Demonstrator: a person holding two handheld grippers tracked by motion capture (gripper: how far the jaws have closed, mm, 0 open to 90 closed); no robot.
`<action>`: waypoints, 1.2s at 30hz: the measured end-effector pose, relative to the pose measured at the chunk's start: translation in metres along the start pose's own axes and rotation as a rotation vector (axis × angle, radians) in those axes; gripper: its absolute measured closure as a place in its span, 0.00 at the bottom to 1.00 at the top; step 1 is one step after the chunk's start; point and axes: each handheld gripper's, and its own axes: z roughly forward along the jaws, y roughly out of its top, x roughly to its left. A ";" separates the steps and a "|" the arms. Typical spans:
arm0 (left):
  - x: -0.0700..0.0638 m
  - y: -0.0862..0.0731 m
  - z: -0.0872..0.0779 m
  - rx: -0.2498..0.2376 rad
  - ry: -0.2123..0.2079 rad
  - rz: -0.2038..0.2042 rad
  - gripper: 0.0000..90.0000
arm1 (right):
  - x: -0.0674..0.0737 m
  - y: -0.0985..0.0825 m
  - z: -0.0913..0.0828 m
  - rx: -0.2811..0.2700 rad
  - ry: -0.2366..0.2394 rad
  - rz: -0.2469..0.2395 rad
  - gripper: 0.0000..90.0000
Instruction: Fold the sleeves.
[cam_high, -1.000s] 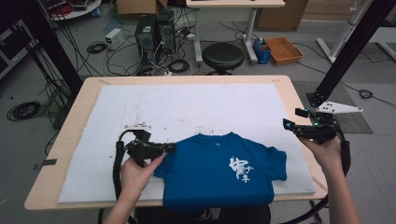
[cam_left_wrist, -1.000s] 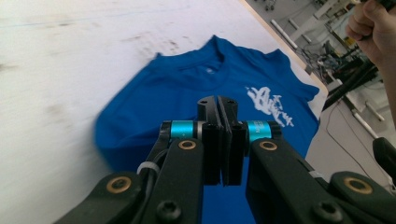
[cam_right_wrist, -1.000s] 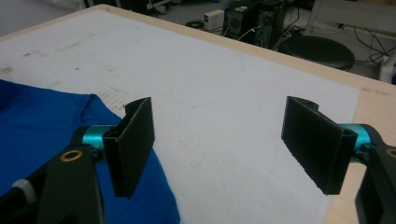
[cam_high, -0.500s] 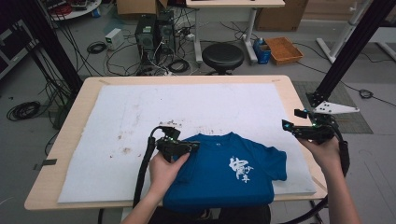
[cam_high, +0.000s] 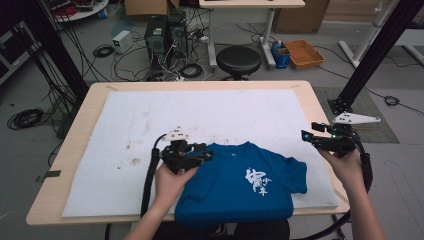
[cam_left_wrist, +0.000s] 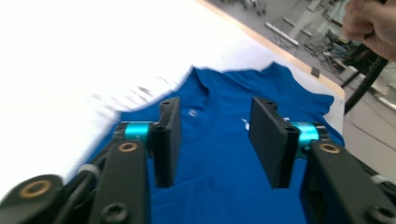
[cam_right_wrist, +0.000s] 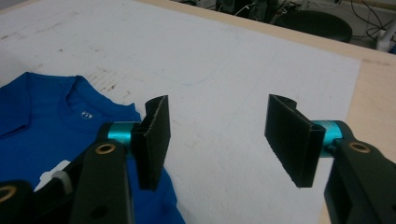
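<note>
While the blue T-shirt (cam_high: 240, 182) lies partly folded at the desk's (cam_high: 320, 107) near edge, my left tool (cam_high: 202, 155) has just been spreading over it, nothing pinched, and my right tool (cam_high: 307, 137), just narrowing, stands empty, so folding remains.

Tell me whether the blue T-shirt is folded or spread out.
Partly folded: the blue T-shirt lies flat, print up, with one sleeve out and its other side tucked in to a straight edge.

The high view is dim and soft. The left gripper view is motion-blurred, and its white padded table cover (cam_left_wrist: 70, 60) glares, washed out.
</note>
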 end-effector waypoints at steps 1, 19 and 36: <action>0.005 -0.003 -0.018 -0.013 0.052 0.029 0.57 | 0.000 -0.005 -0.001 0.010 -0.001 0.008 0.51; 0.049 -0.040 -0.075 -0.025 0.117 0.008 0.55 | -0.028 -0.077 0.021 0.208 0.117 0.066 0.77; 0.049 -0.043 -0.071 -0.012 0.104 -0.006 0.55 | 0.000 -0.065 0.005 0.198 0.099 -0.034 1.00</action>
